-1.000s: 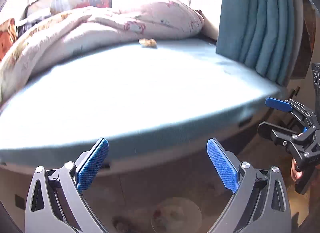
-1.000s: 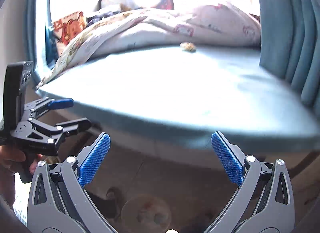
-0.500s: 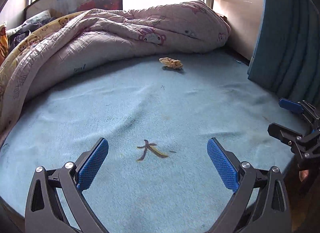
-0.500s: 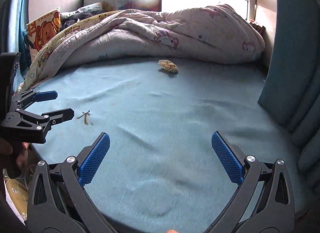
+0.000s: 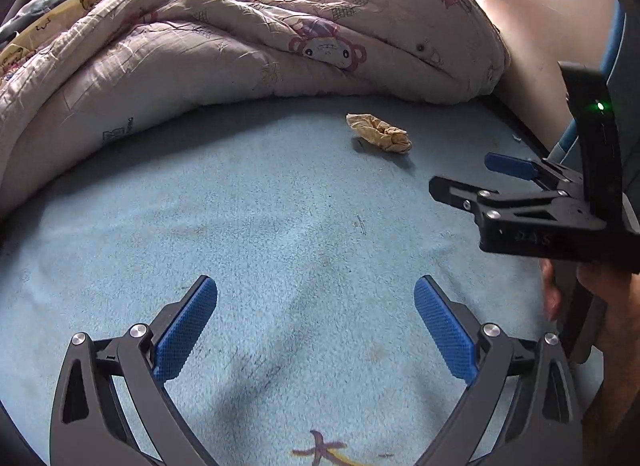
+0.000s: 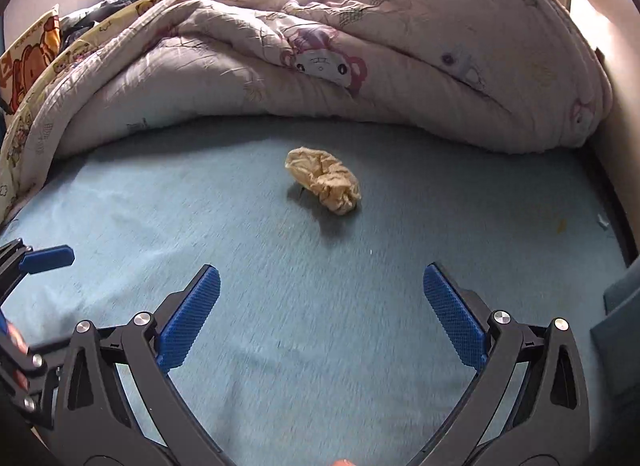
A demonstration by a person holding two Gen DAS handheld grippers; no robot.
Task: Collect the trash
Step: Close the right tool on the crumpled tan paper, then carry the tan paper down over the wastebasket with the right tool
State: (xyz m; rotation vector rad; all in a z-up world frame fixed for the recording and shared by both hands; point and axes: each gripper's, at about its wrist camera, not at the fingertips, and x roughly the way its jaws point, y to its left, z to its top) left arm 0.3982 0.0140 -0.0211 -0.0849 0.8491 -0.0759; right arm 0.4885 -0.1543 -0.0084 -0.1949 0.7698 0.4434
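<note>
A crumpled tan paper wad (image 6: 324, 183) lies on the light blue bed sheet (image 6: 320, 346), near the edge of the quilt; it also shows in the left wrist view (image 5: 380, 133). My right gripper (image 6: 320, 306) is open and empty, hovering over the sheet with the wad ahead of it, centred between the fingers. My left gripper (image 5: 316, 326) is open and empty, further back and left of the wad. The right gripper (image 5: 476, 173) appears at the right of the left wrist view. A thin brown and yellow scrap (image 5: 324, 452) lies on the sheet just below the left gripper.
A bunched pink cartoon-print quilt (image 6: 320, 45) fills the back of the bed. A wall (image 5: 540, 25) and blue curtain (image 5: 618, 57) stand at the right. A cartoon pillow (image 6: 28, 53) lies at the far left. Small crumbs (image 6: 562, 223) lie near the bed's right edge.
Both grippers rose from below the bed edge and moved forward over the sheet toward the paper wad. The right gripper has come closest. Both stayed open.
</note>
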